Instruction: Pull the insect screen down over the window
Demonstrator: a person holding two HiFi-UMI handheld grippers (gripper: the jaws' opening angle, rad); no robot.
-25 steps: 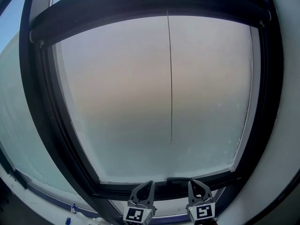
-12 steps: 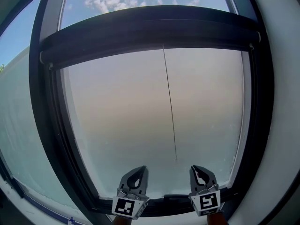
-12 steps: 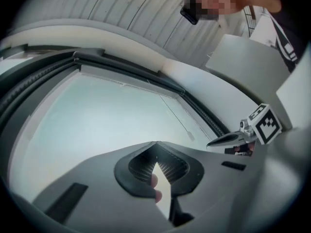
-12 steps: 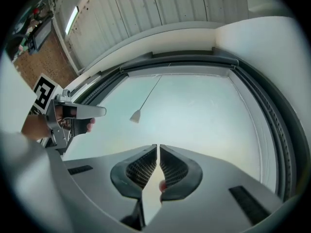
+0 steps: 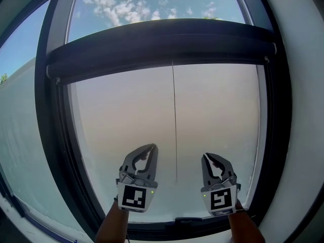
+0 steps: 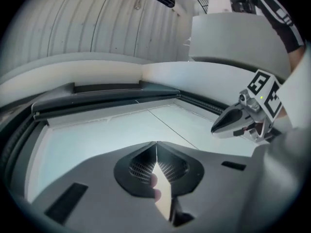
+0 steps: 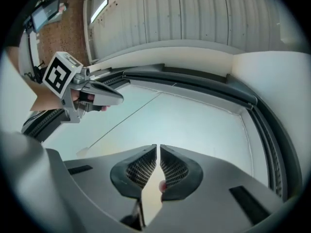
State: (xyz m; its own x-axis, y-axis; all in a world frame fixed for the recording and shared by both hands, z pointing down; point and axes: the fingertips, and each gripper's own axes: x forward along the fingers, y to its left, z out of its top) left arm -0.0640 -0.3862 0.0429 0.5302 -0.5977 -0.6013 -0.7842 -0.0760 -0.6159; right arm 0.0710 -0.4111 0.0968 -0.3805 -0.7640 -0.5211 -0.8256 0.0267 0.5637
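both hands are held up before the black-framed window [image 5: 48,135], and the reason looks plain. the insect screen's long black rounded bar [image 5: 162,44] sits high, spanning the frame just under a strip of blue sky with clouds [image 5: 152,4], so anything to pull on is up there. from the middle of that bar a thin dark cord [image 5: 174,120] hangs straight down over the pale hazy pane [image 5: 111,120]. it ends in a small tag [image 5: 176,180] that lies between the two grippers and touches neither.

the left gripper [image 5: 152,148] has its jaws pressed together on nothing. its own view shows the ribbed pads [image 6: 142,168] meeting, with only the pane beyond them. the right gripper [image 5: 205,157] is likewise closed and empty, with a sliver of light between its pads (the person's fingertip [image 7: 163,186] shows behind that gap, not a held thing). both point up toward the bar, side by side and apart, one on each side of the cord.

i judge the pull not yet begun, since the jaws would need to part before taking the cord or the bar. whether the haze below the bar is mesh already drawn or only glass, i cannot tell.
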